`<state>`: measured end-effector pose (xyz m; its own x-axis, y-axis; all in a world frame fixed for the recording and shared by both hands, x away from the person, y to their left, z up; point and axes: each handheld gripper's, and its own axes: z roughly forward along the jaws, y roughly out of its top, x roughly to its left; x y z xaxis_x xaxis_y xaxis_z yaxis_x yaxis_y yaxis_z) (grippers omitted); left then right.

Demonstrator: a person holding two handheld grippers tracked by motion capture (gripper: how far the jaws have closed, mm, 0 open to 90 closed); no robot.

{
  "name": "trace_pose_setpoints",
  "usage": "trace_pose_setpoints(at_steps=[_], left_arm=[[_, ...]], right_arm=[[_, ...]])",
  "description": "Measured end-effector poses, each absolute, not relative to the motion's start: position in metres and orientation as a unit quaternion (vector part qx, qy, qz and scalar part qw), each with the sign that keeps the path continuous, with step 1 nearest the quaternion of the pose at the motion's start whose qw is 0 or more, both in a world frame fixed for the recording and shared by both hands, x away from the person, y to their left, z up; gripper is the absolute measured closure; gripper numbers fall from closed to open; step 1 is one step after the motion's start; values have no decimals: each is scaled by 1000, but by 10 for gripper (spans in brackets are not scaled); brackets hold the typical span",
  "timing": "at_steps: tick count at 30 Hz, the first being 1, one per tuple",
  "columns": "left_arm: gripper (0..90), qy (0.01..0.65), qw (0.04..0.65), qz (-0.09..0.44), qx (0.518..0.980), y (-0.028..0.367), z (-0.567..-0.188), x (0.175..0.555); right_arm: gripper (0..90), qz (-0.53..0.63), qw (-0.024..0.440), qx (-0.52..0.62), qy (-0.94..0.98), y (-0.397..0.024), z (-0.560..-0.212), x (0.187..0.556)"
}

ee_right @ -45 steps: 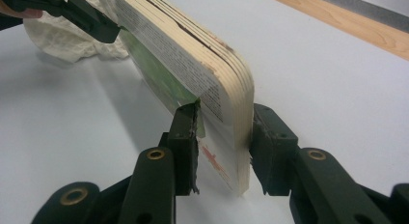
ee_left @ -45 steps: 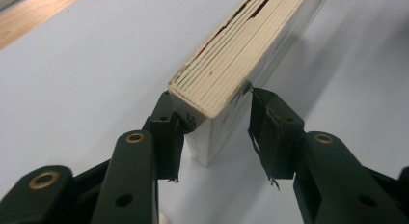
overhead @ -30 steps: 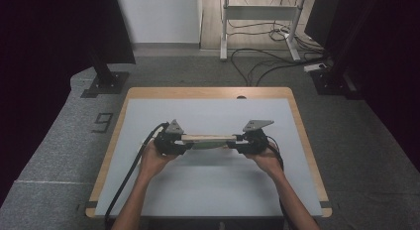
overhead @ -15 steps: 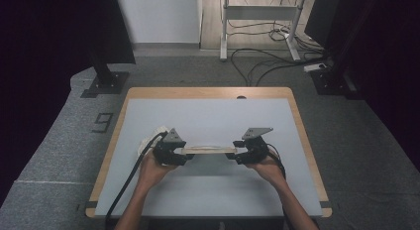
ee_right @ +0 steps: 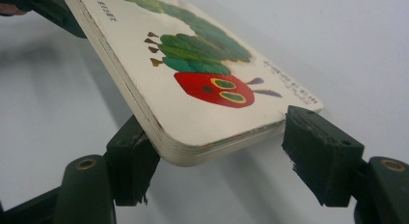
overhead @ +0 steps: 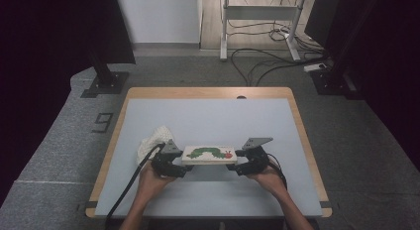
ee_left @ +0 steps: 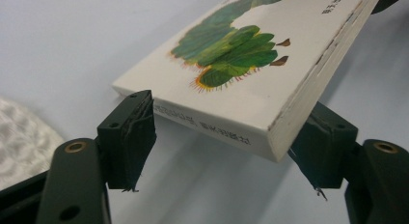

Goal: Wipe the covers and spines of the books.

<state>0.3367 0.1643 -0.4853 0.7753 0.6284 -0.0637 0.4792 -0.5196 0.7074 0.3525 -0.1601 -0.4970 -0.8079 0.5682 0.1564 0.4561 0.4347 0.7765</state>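
Flanking the book (overhead: 208, 154) end to end, both hand-held grippers, left (overhead: 174, 166) and right (overhead: 238, 166), are opening, jaws apart, apparently releasing it onto the tabletop (overhead: 208, 116).

The high view looks forward and down from afar on the whole grey-topped wooden-edged desk (overhead: 208, 116). Each tool view rides low and very near, looking along its black jaws from opposite ends of the white caterpillar-covered board book (ee_left: 270, 64) (ee_right: 193, 89), which all three views share
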Motion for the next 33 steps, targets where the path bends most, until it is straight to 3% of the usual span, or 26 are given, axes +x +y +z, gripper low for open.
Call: trace_pose_setpoints(at_steps=[33], left_arm=[[262,316,358,114,871,160,-513,307]], right_arm=[[268,425,91,286,854,-159,-525,321]])
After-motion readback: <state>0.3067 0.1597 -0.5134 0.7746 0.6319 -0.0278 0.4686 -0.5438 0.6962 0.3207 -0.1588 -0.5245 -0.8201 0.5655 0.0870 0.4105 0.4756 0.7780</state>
